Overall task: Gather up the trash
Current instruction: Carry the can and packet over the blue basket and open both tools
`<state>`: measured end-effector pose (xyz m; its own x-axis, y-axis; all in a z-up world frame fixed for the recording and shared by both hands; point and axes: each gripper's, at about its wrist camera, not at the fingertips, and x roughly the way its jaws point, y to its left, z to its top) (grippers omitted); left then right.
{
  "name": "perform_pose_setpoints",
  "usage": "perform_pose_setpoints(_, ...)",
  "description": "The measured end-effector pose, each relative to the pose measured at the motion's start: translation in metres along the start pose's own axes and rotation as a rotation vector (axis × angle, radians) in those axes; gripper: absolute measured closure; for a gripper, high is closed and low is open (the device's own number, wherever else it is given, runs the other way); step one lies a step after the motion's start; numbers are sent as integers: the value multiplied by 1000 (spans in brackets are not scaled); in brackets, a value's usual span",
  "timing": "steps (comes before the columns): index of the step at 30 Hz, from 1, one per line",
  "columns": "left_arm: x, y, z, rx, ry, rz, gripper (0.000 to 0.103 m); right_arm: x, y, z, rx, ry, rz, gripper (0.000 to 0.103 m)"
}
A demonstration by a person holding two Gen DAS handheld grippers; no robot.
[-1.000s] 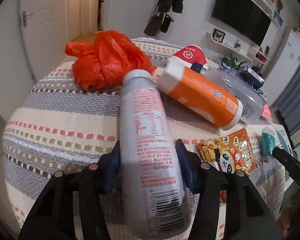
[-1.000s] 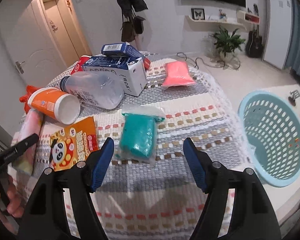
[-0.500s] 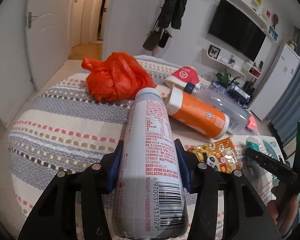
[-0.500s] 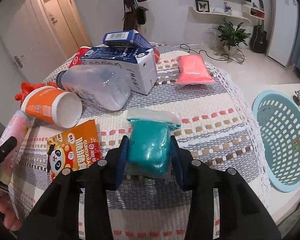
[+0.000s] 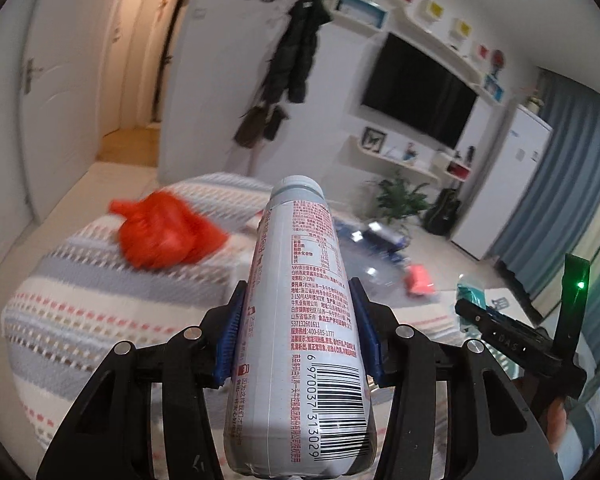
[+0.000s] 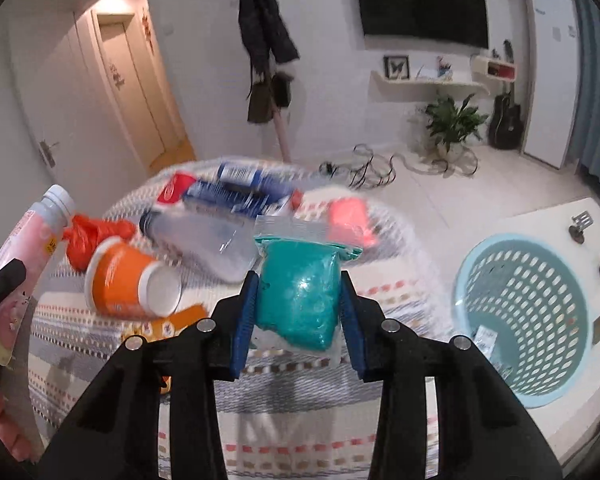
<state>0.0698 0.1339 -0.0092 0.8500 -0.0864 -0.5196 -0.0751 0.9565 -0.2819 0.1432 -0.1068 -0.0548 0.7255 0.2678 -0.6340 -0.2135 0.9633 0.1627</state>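
My left gripper (image 5: 298, 316) is shut on a white drink bottle (image 5: 300, 320) with red print and a barcode, lifted above the striped tablecloth (image 5: 80, 312). The bottle also shows at the left of the right wrist view (image 6: 28, 236). My right gripper (image 6: 296, 300) is shut on a teal bag (image 6: 300, 288) in clear wrap, raised off the table. A light blue perforated basket (image 6: 524, 320) stands on the floor to the right. On the table lie a red plastic bag (image 5: 164, 236), an orange cup (image 6: 128, 284), a clear bottle (image 6: 208, 240), a pink packet (image 6: 348, 220) and blue cartons (image 6: 236, 192).
An orange snack packet (image 6: 180, 320) lies partly behind my right gripper's left finger. Cables (image 6: 364, 164), a plant (image 6: 452, 124) and a guitar (image 6: 508, 120) are on the floor beyond the table. A coat rack (image 5: 292, 64) stands by the far wall.
Both grippers have risen. The left lifted the white bottle off the cloth and tilted it up. The right closed on the teal bag and lifted it.
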Motion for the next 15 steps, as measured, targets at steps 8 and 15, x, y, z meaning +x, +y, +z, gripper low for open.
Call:
perform_pose_setpoints(8,27,-97,21,144,18,-134,56,-43,-71,21,90,-112,-80,67)
perform_pose_setpoints(15,80,-196,8,260,113,-288,56,-49,-159,9,236,-107,-183,67)
